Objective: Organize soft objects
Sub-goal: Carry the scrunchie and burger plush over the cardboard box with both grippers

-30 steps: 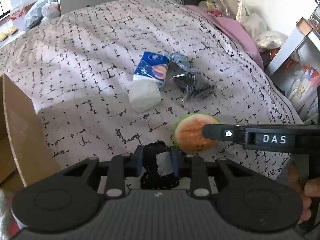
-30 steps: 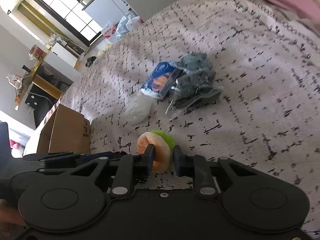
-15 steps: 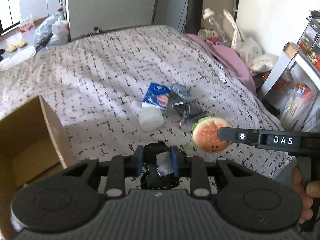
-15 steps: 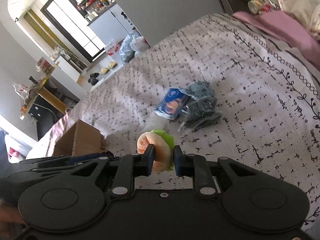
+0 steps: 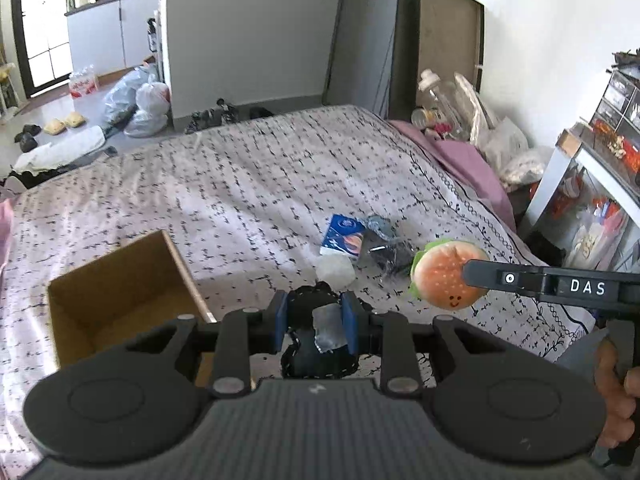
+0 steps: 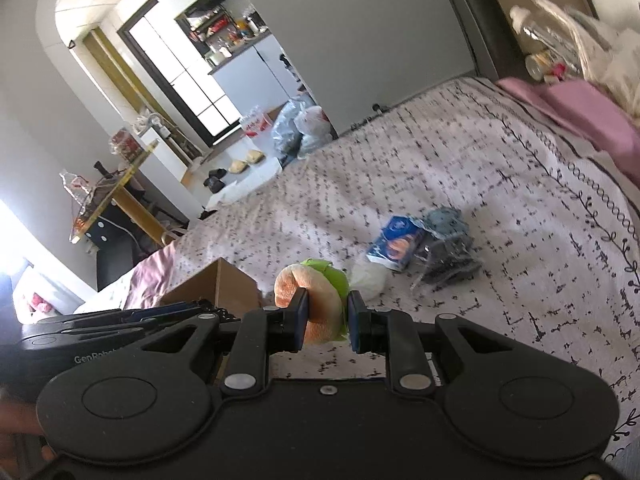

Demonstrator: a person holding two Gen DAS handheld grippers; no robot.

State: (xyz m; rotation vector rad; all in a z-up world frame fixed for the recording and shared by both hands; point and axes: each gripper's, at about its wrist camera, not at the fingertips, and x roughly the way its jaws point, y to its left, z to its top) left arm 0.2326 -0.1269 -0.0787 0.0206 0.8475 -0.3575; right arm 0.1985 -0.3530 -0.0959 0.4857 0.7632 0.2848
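Note:
My left gripper is shut on a black fabric item with a grey patch, held above the bed by the open cardboard box. My right gripper is shut on a plush hamburger toy, which also shows in the left wrist view, raised above the bed. On the bedspread lie a blue tissue pack, a white soft lump and a dark item in clear plastic. The same pile shows in the right wrist view.
The patterned bedspread covers the bed. A pink sheet and bottles and bags lie at its far right. A white shelf unit stands right of the bed. Bags lie on the floor beyond.
Both grippers have risen and pulled back from the bed, each with its item. The cardboard box has come more fully into the left wrist view.

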